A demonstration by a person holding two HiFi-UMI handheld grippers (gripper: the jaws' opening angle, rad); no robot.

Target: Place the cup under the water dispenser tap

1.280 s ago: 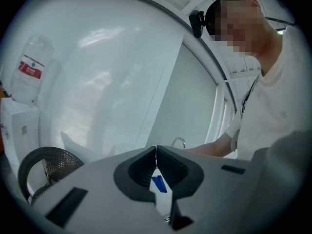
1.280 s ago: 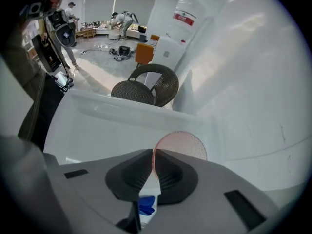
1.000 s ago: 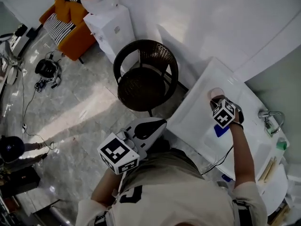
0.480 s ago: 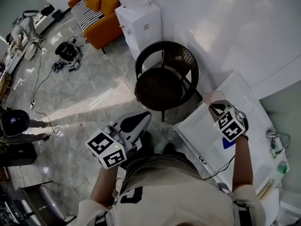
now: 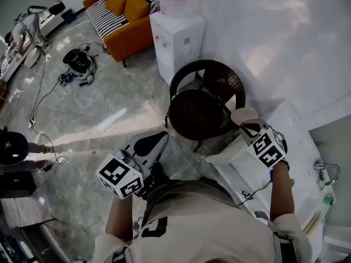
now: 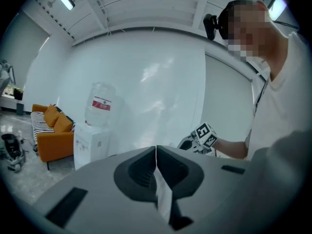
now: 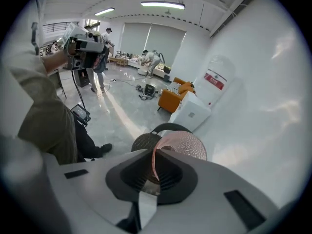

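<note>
A pink translucent cup (image 5: pixel 244 115) hangs in the air over the edge of the white counter (image 5: pixel 290 141), beside the wicker chair. My right gripper (image 5: pixel 248 126) is shut on its rim; in the right gripper view the cup (image 7: pixel 184 146) tips forward past the jaws of that gripper (image 7: pixel 153 156). The water dispenser (image 5: pixel 178 34) is a white cabinet with a bottle on top, against the far wall beyond the chair. It also shows small in the left gripper view (image 6: pixel 90 143). My left gripper (image 5: pixel 149 144) is low at the left, shut and holding nothing.
A dark round wicker chair (image 5: pixel 203 100) stands between me and the dispenser. An orange sofa (image 5: pixel 123 12) sits left of the dispenser. A faucet (image 5: pixel 328 172) is on the counter's right end. Cables and gear (image 5: pixel 77 64) lie on the marble floor; people stand farther off (image 7: pixel 100 57).
My right gripper has lifted the cup off the counter and carried it left to the counter's edge near the chair. The left gripper and the whole view have swung toward the dispenser.
</note>
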